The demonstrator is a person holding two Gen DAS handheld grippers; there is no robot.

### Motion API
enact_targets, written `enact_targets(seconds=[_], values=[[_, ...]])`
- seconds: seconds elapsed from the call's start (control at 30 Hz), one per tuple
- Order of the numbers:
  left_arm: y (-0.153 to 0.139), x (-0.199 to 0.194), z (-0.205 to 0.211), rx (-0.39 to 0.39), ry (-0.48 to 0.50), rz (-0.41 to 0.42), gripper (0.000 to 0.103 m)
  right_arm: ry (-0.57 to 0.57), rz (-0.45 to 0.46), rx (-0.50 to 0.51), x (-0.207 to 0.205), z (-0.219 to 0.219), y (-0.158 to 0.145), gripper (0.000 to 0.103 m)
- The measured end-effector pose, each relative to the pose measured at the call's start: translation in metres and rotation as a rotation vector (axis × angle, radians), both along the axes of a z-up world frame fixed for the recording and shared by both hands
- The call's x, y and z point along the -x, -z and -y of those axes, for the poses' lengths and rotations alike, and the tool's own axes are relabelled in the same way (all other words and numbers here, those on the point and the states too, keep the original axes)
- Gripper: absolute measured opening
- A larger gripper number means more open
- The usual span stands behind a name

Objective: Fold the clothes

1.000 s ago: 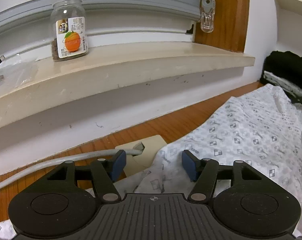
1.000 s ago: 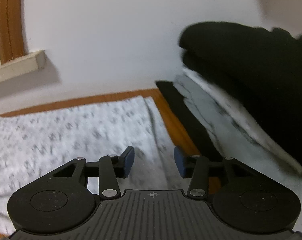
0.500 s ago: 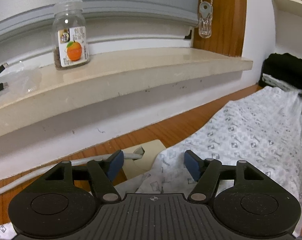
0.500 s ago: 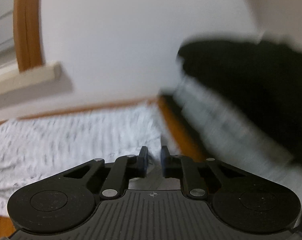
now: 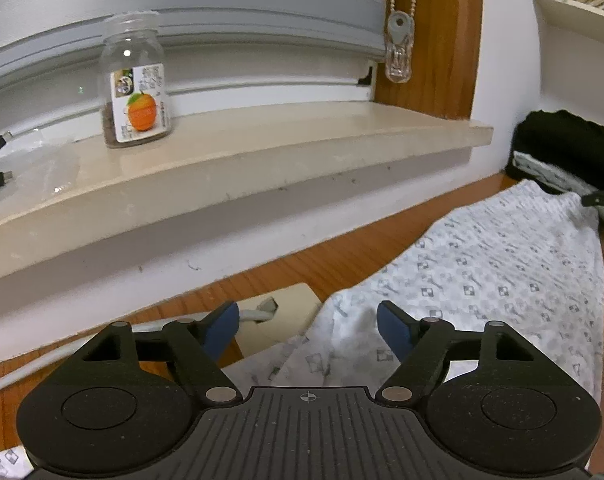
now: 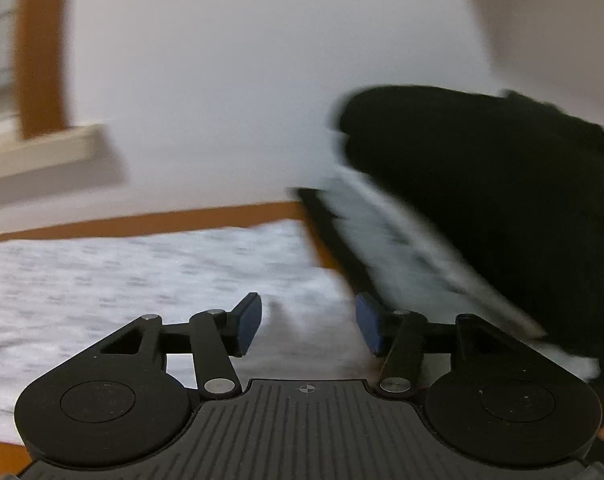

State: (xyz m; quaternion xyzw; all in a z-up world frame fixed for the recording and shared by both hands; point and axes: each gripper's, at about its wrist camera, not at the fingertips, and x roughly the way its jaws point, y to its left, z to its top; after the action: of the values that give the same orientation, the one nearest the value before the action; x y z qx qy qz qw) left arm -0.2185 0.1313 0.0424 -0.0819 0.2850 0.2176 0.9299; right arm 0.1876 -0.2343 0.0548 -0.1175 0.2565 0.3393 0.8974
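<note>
A white garment with a small grey print (image 5: 498, 276) lies spread flat on the wooden table (image 5: 342, 256). My left gripper (image 5: 308, 328) hovers open over its near left corner, nothing between the blue pads. In the right wrist view the same garment (image 6: 122, 276) fills the lower left, blurred by motion. My right gripper (image 6: 308, 326) stands open above the garment's right edge, with no cloth between its fingers. Its tip (image 5: 600, 199) also shows far right in the left wrist view.
A stack of folded clothes, black on top of grey and white (image 6: 502, 200), sits against the wall at the right (image 5: 562, 152). A beige socket plate (image 5: 278, 316) with a grey cable lies by the garment's corner. A glass jar (image 5: 136, 92) stands on the window sill.
My right gripper closed to a narrow gap half a second ago and has opened wide again while moving. The left gripper stayed open and drew back a little.
</note>
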Motion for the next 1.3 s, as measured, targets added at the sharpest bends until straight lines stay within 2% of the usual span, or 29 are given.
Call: enact_targets(seconds=[0.13,0.27,0.43,0.53,0.67,1.03,1.2,1.3], values=[[0.004,-0.002,0.001,0.011,0.022,-0.015,0.082,-0.157,-0.091,-0.064,0.015,-0.025,0.012,0.059],[0.011,-0.007,0.000,0.018,0.032,-0.045,0.082,-0.254,-0.095,-0.039,0.028,-0.049,0.022,0.061],[0.017,-0.010,-0.002,0.033,0.035,-0.066,0.083,-0.269,-0.080,0.018,0.033,-0.060,0.030,0.070],[0.020,-0.011,-0.003,0.038,0.038,-0.072,0.090,-0.275,-0.095,0.012,0.029,-0.058,0.031,0.073],[0.021,-0.011,0.000,0.039,0.041,-0.077,0.092,-0.286,-0.088,0.029,0.033,-0.060,0.034,0.080],[0.020,0.006,0.026,0.024,0.015,-0.096,0.093,-0.324,-0.096,0.040,0.041,-0.040,0.033,0.080],[-0.004,0.049,0.022,-0.007,-0.043,-0.079,0.094,-0.313,-0.093,0.033,0.040,-0.045,0.033,0.084],[-0.013,0.085,0.016,-0.040,-0.061,-0.124,0.094,-0.310,-0.094,0.029,0.041,-0.044,0.033,0.084]])
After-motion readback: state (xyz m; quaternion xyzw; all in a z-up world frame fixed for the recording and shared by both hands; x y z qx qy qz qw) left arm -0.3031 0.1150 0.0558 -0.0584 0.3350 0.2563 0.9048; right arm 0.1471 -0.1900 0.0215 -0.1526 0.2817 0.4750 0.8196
